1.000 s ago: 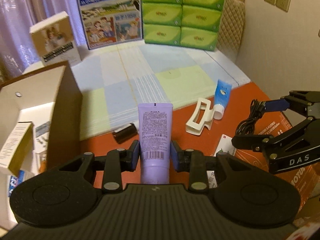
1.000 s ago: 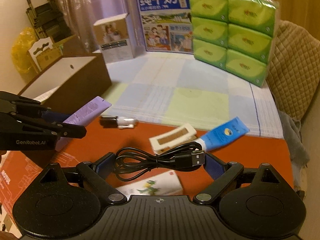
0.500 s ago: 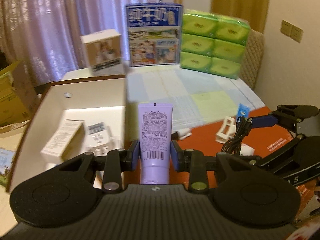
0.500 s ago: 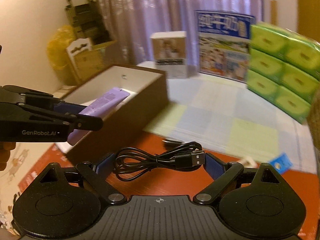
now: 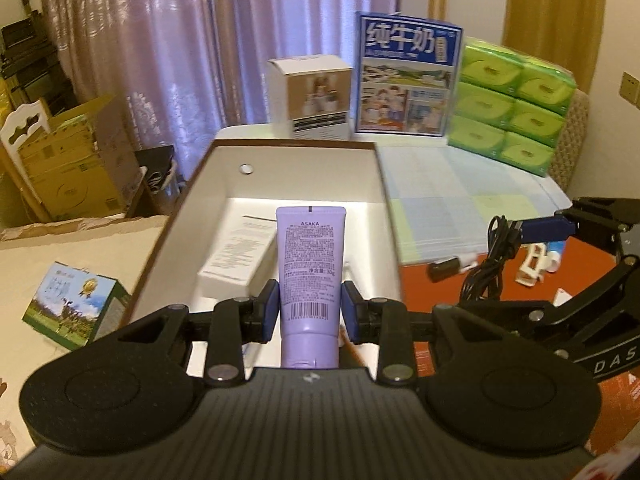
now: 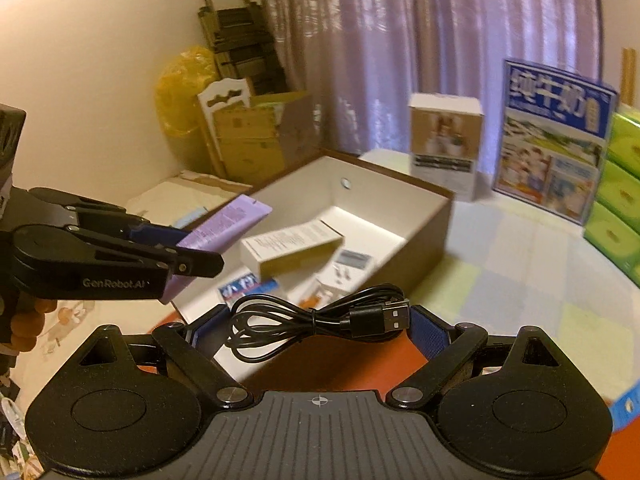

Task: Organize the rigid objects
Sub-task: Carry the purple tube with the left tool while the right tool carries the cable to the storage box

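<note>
**Grippers carrying items over the box**

Left gripper (image 5: 309, 312) pinches a lilac plastic squeeze tube (image 5: 310, 264) above the open brown cardboard box (image 5: 380, 184). Right gripper (image 6: 320, 320), at the box's near edge, clamps a coiled black USB cable (image 6: 316, 316). Released carelessly, its loose loops might snag outside the box.

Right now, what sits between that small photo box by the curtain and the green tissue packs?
The blue milk carton stands between the photo box and tissue packs, clearest in the left wrist view.

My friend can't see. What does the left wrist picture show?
The left gripper grips a purple tube above an open brown box that has a white carton inside. At right, the right gripper holds a black cable.
</note>
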